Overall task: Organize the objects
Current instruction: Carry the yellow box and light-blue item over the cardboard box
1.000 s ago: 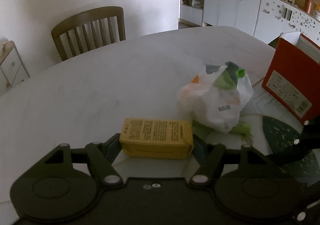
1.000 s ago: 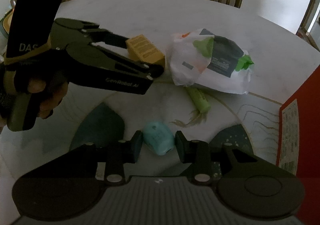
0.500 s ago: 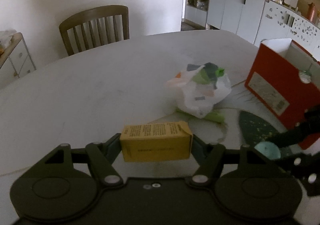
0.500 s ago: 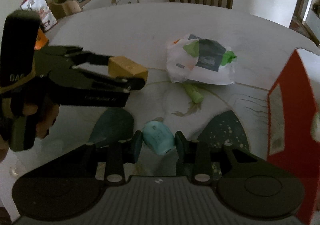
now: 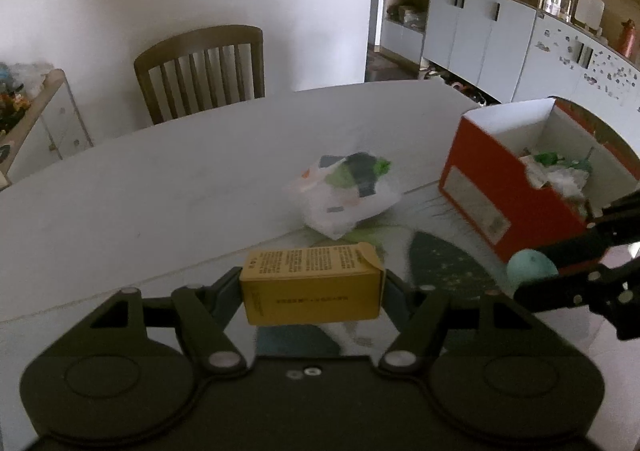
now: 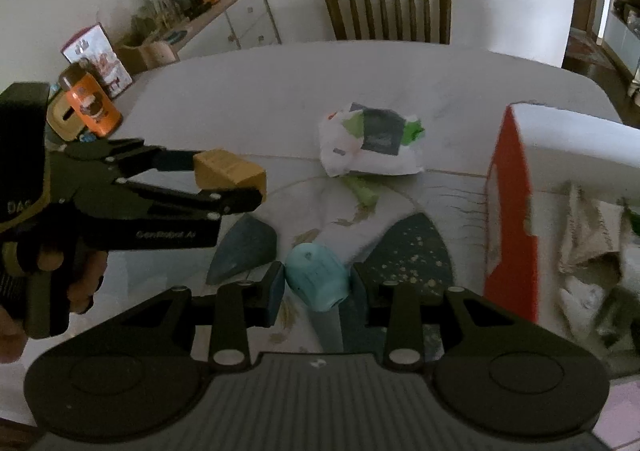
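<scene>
Yellow carton: the yellow carton (image 5: 312, 293) is clamped lengthwise by the left gripper (image 5: 313, 297), clear of the desk (image 5: 160, 187).
Teal object: a small rounded teal object (image 6: 318, 277) is pinched by the right gripper (image 6: 318, 285), also off the desk.
Why held so: both seem bound for the open red box (image 5: 504, 195) at the right, already part filled.
Pose: both grippers angle downward, the person's left hand (image 6: 60, 271) wrapped on its handle.
Left behind: a white plastic bag (image 5: 344, 191) and a green tube (image 6: 362, 191) on the desk.

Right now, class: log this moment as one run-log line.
left gripper: shut on yellow carton | right gripper: shut on teal object | red box: open
</scene>
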### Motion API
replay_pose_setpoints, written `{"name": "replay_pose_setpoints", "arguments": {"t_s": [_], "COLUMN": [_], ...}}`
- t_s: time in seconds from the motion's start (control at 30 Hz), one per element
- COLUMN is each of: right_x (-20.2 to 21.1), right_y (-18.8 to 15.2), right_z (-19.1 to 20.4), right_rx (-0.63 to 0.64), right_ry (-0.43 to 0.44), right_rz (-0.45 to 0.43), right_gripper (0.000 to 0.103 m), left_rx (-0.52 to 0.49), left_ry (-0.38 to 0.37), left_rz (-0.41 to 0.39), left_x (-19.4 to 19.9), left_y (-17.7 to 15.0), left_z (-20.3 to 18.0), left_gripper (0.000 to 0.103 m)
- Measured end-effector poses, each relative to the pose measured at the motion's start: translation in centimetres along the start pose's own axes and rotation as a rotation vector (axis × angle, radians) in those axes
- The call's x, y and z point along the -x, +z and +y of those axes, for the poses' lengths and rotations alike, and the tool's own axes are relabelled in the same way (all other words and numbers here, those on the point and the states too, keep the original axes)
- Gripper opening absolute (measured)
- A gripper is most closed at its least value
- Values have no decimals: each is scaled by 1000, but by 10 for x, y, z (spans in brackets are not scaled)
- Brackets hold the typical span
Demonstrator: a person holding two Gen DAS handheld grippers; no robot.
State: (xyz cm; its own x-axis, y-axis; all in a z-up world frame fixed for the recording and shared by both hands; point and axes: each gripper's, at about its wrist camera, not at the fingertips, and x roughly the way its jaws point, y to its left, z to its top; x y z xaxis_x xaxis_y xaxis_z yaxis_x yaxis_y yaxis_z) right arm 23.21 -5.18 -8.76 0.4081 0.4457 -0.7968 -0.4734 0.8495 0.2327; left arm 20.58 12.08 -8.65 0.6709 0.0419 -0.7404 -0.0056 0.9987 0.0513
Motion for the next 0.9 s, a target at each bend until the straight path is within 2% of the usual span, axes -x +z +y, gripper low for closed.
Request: {"name": "replay_pose_setpoints", "arguments": {"t_s": [0.13, 0.43, 0.9], "right_x": [24, 67, 117], "right_y": [-4, -12, -31], "right_z": [-10, -45, -134], "right_rx": [0, -39, -112], "right_ry": [13, 8, -76], "right_rz": [-21, -38, -64], "right_gripper": [35, 35, 35], "left_rx": [14, -22, -104], "left_ry": [-9, -57, -154], "left_rz": [-8, -31, -25], "left_x": [17, 35, 15], "left_y": [6, 20, 44], "left_z": [-16, -71, -166], "left_gripper": [70, 70, 70]}}
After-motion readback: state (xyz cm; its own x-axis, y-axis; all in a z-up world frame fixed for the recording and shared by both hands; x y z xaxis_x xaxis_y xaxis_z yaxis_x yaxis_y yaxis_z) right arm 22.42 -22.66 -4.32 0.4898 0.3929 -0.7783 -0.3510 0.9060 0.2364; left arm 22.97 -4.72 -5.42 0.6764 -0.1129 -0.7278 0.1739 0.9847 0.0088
